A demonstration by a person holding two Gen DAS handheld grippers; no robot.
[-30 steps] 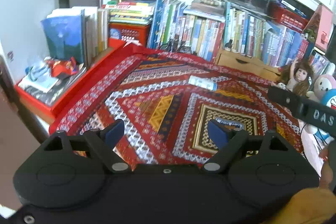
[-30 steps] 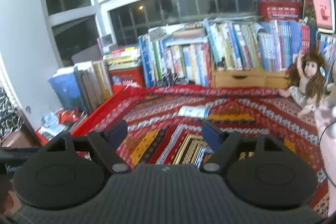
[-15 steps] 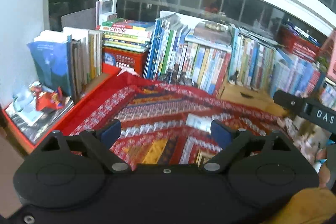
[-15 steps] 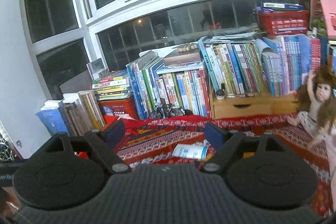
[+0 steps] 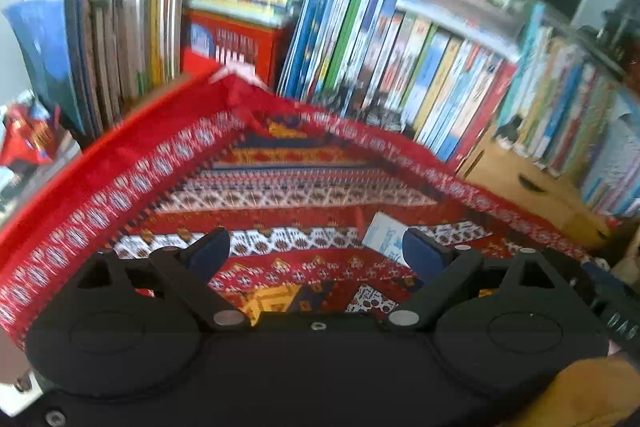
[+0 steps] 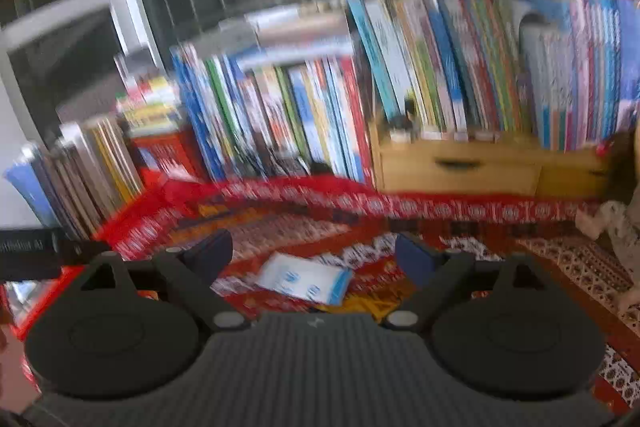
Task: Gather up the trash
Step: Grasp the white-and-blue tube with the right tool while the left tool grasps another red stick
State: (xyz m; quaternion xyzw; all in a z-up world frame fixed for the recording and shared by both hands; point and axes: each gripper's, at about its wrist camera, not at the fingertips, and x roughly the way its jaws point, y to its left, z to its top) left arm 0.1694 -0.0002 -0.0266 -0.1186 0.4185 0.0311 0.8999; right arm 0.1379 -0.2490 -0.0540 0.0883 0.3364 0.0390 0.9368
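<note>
Books are crowding the back of the patterned red rug (image 5: 280, 187), and both views are blurring as the grippers close in on it; compared with a second ago the white-and-blue wrapper (image 6: 304, 279) is sitting much nearer. Left gripper (image 5: 316, 253) fingers are spread, empty. Right gripper (image 6: 314, 253) fingers have just been opening wider, with nothing pressed between them. Seen from the right wrist, the wrapper is lying flat between and just beyond the fingers, its long axis running across the gap. Pickup looks imminent.
</note>
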